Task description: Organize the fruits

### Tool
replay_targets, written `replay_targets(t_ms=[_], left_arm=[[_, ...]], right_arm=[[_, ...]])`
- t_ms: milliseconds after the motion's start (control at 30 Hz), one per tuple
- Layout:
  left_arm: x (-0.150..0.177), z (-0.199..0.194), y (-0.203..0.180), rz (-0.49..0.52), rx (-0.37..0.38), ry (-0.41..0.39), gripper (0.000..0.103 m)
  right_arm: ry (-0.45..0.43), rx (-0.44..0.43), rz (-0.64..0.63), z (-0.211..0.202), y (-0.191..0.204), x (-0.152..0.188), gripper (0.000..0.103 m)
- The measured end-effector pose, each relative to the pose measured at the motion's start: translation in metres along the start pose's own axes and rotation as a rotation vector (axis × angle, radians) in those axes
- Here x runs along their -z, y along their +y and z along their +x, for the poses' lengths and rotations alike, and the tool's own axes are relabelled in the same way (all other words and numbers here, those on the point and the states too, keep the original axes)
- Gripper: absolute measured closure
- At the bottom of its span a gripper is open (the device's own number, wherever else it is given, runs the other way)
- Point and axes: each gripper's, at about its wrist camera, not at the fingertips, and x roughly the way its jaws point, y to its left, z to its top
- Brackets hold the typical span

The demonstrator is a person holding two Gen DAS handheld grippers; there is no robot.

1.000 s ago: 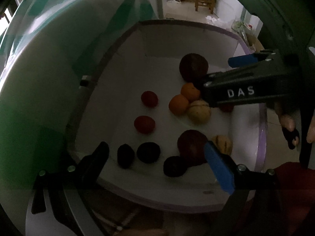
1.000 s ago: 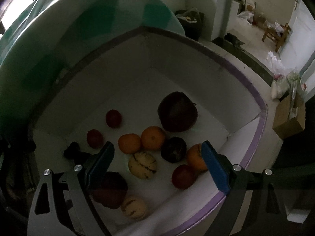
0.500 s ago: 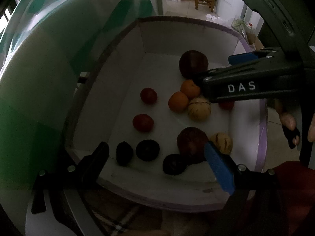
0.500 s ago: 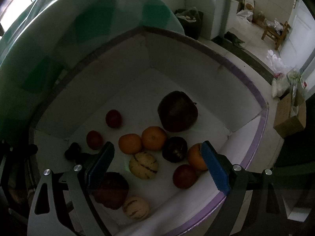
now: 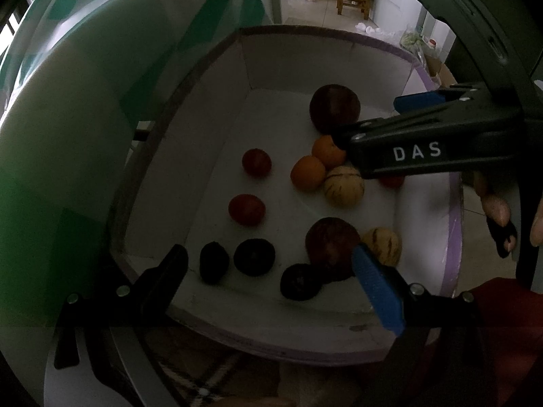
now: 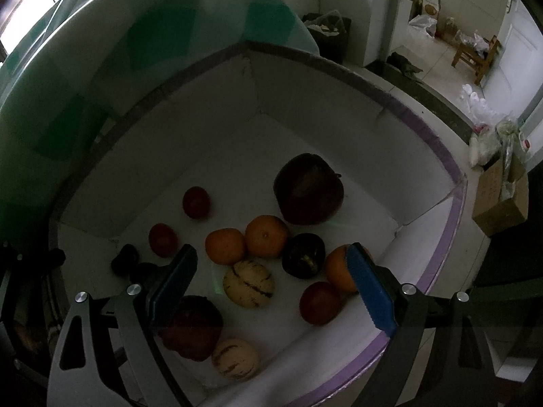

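Both grippers — left gripper (image 5: 268,278) and right gripper (image 6: 271,285) — spread wide and empty above the white box (image 6: 339,108) of mixed fruits (image 6: 247,283).

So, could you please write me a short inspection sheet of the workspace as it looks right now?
Surface: white box with a purple rim, beside a green-and-white checked cloth.
Job's things: in the box, three oranges, two striped melons, two large dark red fruits, small red fruits and dark fruits.
Clutter: nothing seen in the box besides fruit.
Grippers: left tool open above the box; right tool open above the fruit, holding nothing.
Cables: nothing seen.
Surroundings: tiled floor, wooden chair, cardboard box, bags.
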Motion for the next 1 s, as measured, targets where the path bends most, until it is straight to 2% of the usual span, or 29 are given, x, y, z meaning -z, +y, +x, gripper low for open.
replay_targets(t_ms=[1000], left_arm=[[0.0015,0.0016,0.0004,-0.009,-0.001,0.009,0.006]], right_arm=[[0.016,-0.008,0.008,0.0075,0.0021,0.0043,0.016]])
